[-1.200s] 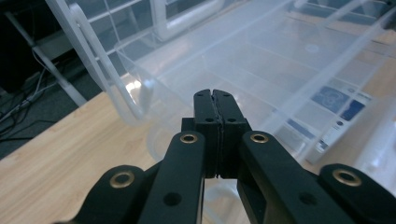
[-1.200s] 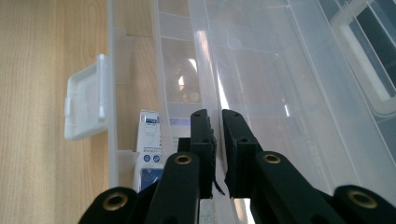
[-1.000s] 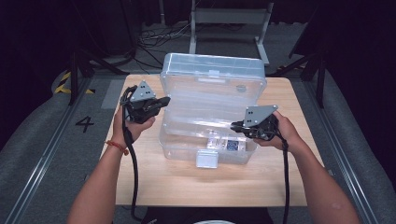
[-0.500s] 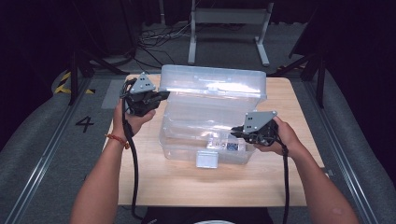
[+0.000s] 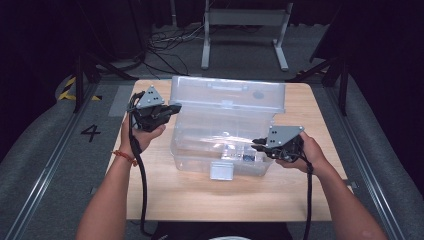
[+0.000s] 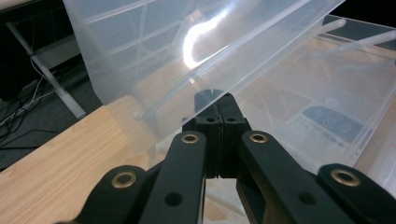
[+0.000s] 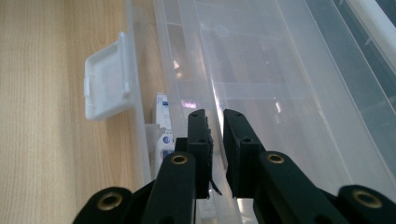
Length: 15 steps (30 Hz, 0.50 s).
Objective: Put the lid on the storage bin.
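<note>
The left claw [image 5: 172,108] is shut tight on the left edge of the lid [image 5: 227,95]; in the left gripper view its jaws meet with that clear edge nipped at their tips [image 6: 215,100]. The right claw [image 5: 256,145] has its jaws almost together astride the front rim of the box [image 5: 200,150], near its right corner. In the right gripper view [image 7: 215,122] the pads seem to pinch that thin wall and steady it.

Over the last second the lid has swung up from a low slant and now stands close to upright along the far side of the box. The box itself has not shifted. I judge the opening nearly done, and the inside can be reached. A small blue-printed packet [image 5: 245,156] lies on its bottom by the front wall, and the white latch [image 5: 222,171] hangs loose at the front.

The box sits mid-desk, nearer the far edge. The wooden desk [image 5: 200,205] is bare toward the near edge. Around it is grey floor with a painted 4 [image 5: 91,132] at the left, and beyond it cables [image 5: 165,42] and a metal stand [image 5: 245,20] in a dark room.
</note>
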{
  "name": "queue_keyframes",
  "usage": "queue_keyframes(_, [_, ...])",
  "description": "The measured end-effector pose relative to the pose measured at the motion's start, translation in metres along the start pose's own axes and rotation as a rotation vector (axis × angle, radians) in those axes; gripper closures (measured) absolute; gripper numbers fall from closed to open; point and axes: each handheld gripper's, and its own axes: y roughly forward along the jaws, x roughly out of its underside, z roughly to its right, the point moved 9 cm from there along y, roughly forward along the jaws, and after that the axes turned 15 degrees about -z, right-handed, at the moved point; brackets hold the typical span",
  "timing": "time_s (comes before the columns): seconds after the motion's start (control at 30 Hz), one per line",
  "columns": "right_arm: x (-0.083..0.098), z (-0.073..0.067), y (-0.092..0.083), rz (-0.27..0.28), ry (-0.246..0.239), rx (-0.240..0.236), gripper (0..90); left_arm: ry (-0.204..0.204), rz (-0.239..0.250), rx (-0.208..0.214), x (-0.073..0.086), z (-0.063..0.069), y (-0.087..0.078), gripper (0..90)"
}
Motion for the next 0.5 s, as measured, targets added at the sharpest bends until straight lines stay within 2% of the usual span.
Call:
queue_keyframes(0.3, [0.016, -0.003, -0.008, 0.002, 0.031, 0.018, 83.3, 0.013, -0.013, 0.014, 0.009, 0.007, 0.0, 89.7])
queue_keyframes(0.37, [0.017, -0.002, -0.01, 0.014, 0.041, 0.022, 83.6, 0.025, -0.017, 0.013, 0.011, 0.007, -0.001, 89.7])
queue_keyframes(0.5, [0.022, -0.002, -0.015, 0.026, 0.06, 0.024, 83.6, 0.023, -0.018, 0.019, 0.013, 0.01, -0.001, 89.7])
